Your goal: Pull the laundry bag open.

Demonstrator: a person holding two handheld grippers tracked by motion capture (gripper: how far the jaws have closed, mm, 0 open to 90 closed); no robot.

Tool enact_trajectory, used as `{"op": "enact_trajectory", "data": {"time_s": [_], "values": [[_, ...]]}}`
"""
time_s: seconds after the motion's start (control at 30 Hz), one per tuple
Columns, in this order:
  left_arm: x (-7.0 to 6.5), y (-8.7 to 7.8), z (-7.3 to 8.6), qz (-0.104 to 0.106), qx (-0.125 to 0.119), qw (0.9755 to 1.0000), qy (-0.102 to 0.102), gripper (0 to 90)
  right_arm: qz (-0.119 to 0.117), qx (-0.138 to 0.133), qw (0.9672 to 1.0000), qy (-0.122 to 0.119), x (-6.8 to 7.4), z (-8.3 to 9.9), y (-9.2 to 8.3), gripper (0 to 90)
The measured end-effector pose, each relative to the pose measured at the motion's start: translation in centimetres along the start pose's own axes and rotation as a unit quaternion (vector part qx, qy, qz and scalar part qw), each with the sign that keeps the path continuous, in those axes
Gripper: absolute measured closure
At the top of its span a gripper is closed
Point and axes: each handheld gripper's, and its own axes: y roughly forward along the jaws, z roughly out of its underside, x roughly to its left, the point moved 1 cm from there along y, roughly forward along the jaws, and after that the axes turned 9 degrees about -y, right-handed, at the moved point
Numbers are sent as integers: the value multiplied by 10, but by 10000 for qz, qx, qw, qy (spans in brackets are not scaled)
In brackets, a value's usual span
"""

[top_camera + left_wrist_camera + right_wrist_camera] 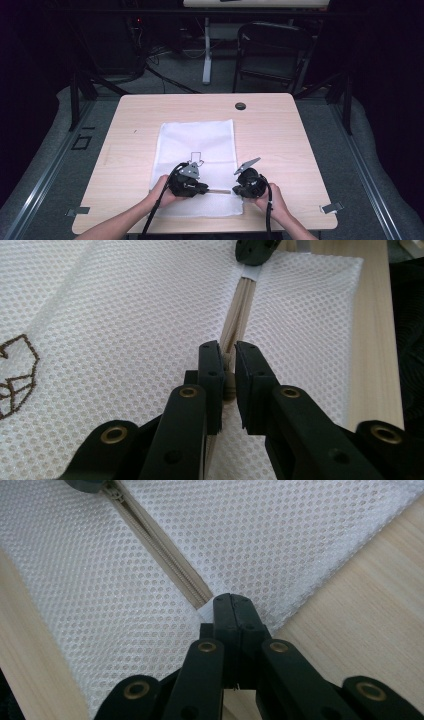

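While the right gripper (232, 605) pinches the white mesh bag's (197, 140) zipper (160, 555) end near the table's front edge, the left gripper (227, 365) clamps the slider, zipper running straight between them.

Through the right gripper view I see my right hand-held gripper (231, 602) with its jaws pressed together on the white end tab of the zipper (165, 560) of a white mesh bag (260, 535). The zipper runs diagonally up-left, its teeth parted, toward a dark object (87, 485) at the top edge. Pale wooden surface (365, 620) flanks the bag on both sides.
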Motion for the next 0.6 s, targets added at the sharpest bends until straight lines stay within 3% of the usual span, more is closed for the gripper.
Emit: {"op": "enact_trajectory", "data": {"time_s": [0.6], "values": [[3,-8,8,-35,-11,10000,-38,827,-1,21,10000,-41,0,0,0,900]]}}
